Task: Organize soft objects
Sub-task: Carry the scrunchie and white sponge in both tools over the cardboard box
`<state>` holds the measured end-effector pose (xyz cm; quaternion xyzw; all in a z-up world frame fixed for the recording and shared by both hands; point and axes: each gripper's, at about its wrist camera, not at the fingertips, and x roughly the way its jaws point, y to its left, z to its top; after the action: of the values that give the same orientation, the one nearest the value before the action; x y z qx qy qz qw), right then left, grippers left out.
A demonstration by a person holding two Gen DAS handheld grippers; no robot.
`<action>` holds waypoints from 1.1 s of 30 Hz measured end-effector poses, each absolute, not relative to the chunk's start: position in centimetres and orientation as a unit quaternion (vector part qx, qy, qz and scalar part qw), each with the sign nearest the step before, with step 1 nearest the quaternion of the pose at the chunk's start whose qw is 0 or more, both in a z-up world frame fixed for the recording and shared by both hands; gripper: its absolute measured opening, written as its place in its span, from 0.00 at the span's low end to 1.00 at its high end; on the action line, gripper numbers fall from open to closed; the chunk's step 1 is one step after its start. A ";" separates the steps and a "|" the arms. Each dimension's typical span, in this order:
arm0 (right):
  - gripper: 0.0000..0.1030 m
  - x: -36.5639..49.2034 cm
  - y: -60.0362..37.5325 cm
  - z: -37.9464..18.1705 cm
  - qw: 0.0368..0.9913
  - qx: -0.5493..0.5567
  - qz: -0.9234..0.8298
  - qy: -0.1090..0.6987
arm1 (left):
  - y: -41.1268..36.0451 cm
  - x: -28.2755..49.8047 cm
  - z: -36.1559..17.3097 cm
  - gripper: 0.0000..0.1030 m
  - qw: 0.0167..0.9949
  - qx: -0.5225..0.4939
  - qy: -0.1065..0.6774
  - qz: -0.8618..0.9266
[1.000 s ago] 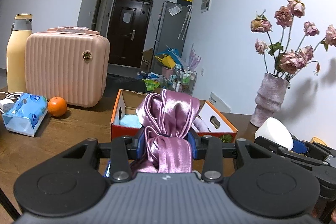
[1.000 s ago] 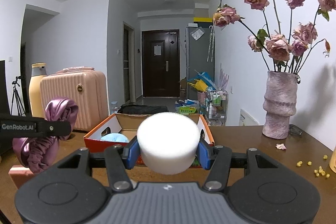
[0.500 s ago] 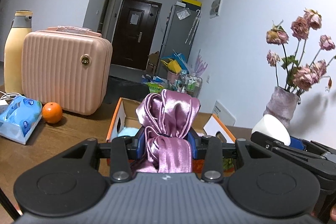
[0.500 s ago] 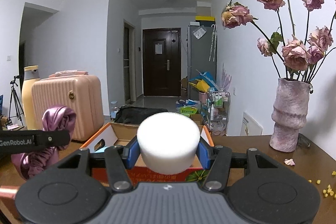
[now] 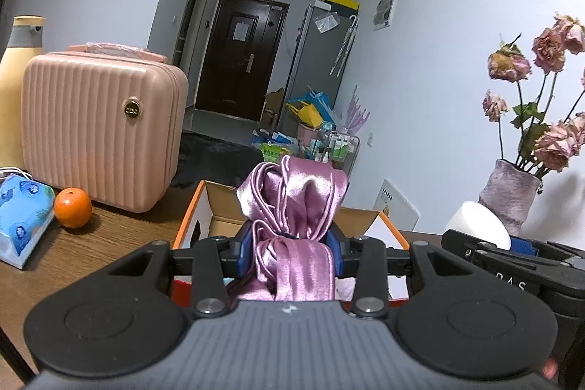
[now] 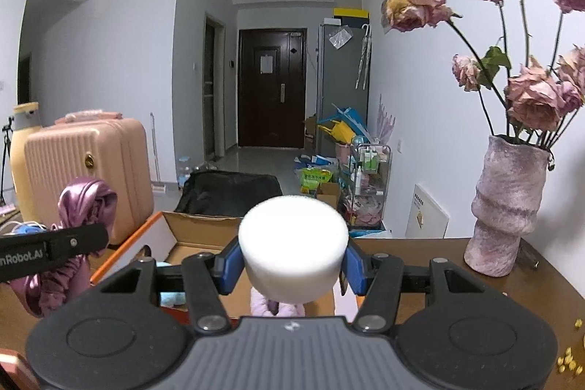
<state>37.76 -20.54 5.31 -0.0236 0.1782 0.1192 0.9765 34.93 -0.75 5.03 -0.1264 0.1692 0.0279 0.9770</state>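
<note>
Jaws: left clamp satin cloth [image 5: 292, 218], right clamp white sponge [image 6: 292, 243] | wooden table [image 5: 91, 243] | hallway beyond

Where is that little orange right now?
In the left wrist view, the orange sits on the wooden table at left, between the blue tissue pack and the pink suitcase.

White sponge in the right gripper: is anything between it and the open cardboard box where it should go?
Nothing visible blocks it. The white sponge, clamped in the right gripper, sits just in front of the open cardboard box. The left gripper with the purple cloth is off to the left, clear of the path.
</note>
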 end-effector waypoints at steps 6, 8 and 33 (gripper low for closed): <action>0.53 40.0 -19.6 5.0 0.972 -0.048 0.121 0.195 | -0.9 37.6 4.4 0.39 0.973 -0.126 0.186 0.043; 0.53 40.8 -19.3 4.8 0.970 -0.056 0.121 0.201 | -0.7 38.6 4.3 0.39 0.972 -0.129 0.190 0.049; 0.53 49.4 -19.4 -2.9 0.961 -0.016 0.115 0.251 | 0.7 46.5 0.9 0.39 0.959 -0.117 0.223 0.132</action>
<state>49.41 -19.37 -2.91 -0.0157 0.2512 0.1148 0.9610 46.47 0.74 0.87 -0.1167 0.2228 0.1323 0.9588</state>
